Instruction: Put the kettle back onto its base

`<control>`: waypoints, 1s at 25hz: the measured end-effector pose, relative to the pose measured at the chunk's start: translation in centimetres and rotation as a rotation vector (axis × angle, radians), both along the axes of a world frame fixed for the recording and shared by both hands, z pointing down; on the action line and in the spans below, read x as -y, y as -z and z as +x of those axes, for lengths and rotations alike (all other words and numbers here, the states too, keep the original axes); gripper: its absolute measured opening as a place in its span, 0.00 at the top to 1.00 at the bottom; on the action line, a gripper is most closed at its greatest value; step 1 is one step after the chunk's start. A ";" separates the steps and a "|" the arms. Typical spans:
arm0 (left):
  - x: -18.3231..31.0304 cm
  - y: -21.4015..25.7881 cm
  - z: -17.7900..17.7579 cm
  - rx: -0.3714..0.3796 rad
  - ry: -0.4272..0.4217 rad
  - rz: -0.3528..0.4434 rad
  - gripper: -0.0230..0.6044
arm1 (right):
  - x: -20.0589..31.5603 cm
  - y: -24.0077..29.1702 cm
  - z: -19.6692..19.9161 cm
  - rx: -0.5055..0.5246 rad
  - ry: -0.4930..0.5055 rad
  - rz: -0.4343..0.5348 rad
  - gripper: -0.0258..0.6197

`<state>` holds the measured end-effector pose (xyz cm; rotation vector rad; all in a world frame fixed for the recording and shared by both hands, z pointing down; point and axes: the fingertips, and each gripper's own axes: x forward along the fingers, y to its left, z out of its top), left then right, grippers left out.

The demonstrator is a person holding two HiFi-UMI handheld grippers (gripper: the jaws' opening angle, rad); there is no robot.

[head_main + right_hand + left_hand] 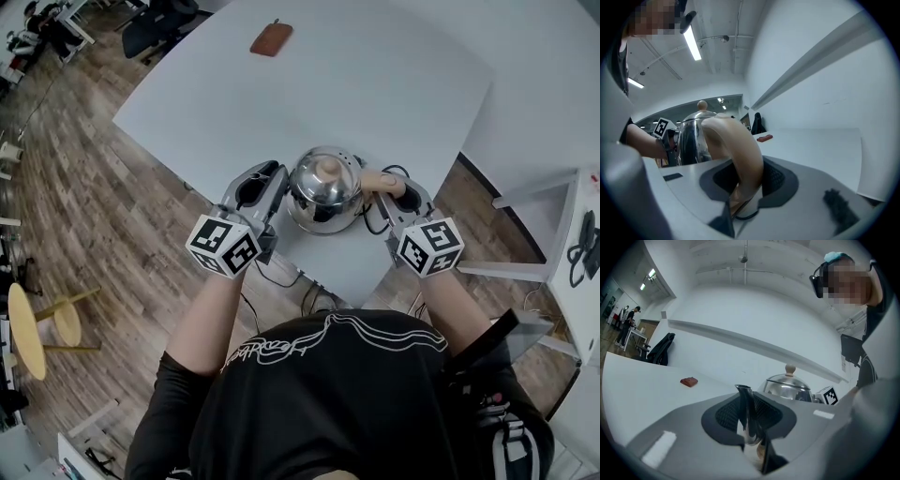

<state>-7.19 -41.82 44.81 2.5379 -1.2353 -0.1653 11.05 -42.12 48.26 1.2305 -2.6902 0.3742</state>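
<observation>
A shiny steel kettle [323, 192] with a beige knob stands near the front corner of the white table [375, 84]. My left gripper [277, 178] is at its left side, jaws shut on the metal spout [746, 413]. My right gripper [392, 184] is at its right side, jaws closed round the curved beige handle [740, 150]. The kettle's lid [787, 383] shows behind the spout in the left gripper view. What lies under the kettle is hidden; a black cord [377, 223] loops out beside it.
A brown pouch [271, 38] lies at the table's far side. The table's front corner [333, 286] is just below the kettle, with cables hanging off it. A second white desk [572, 281] stands at the right, and a yellow stool [28, 328] and a black chair [155, 23] at the left.
</observation>
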 end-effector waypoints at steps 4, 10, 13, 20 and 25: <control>0.1 -0.9 0.1 0.010 -0.007 0.011 0.87 | 0.2 -0.8 0.0 -0.022 -0.002 0.002 0.80; 0.2 -1.5 0.1 0.017 -0.007 0.014 0.88 | 0.3 -1.4 0.0 -0.030 -0.003 0.001 0.80; 0.2 -1.7 0.1 0.018 -0.009 0.016 0.87 | 0.3 -1.8 0.0 -0.034 -0.010 -0.004 0.80; 0.4 -1.8 0.1 -0.001 0.012 0.003 0.87 | 0.3 -2.1 0.1 -0.017 -0.033 -0.013 0.80; 0.5 -1.8 -0.1 -0.026 0.028 -0.027 0.85 | -0.1 -2.3 0.1 -0.006 -0.023 -0.049 0.80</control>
